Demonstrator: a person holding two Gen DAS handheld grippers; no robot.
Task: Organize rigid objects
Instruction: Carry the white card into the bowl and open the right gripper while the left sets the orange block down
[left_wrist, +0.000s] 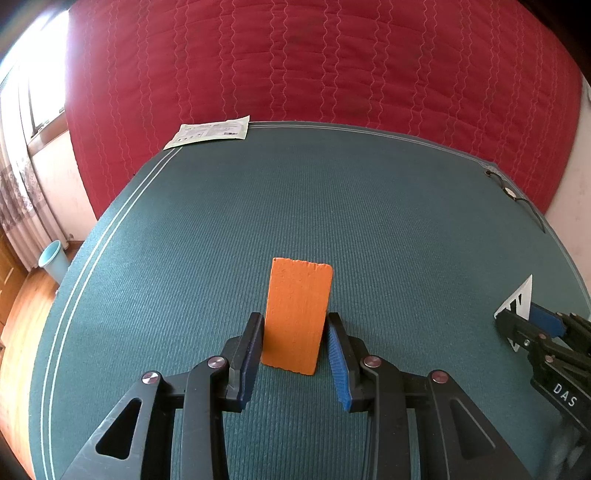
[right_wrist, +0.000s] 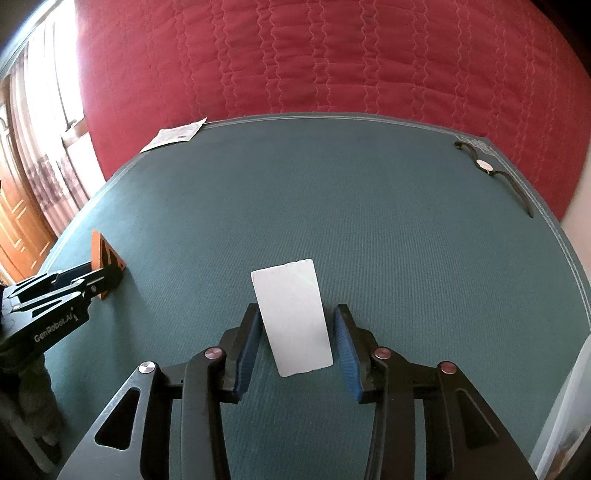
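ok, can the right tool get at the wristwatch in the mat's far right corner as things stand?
Probably yes. The right tool is open, pads clear of the white block between them, and the green mat from there to the wristwatch is bare. It must clear the block first.

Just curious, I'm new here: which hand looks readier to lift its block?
Left, probably. The left gripper presses both pads on the orange block; the right gripper shows gaps beside the white block, so it would need to close first.
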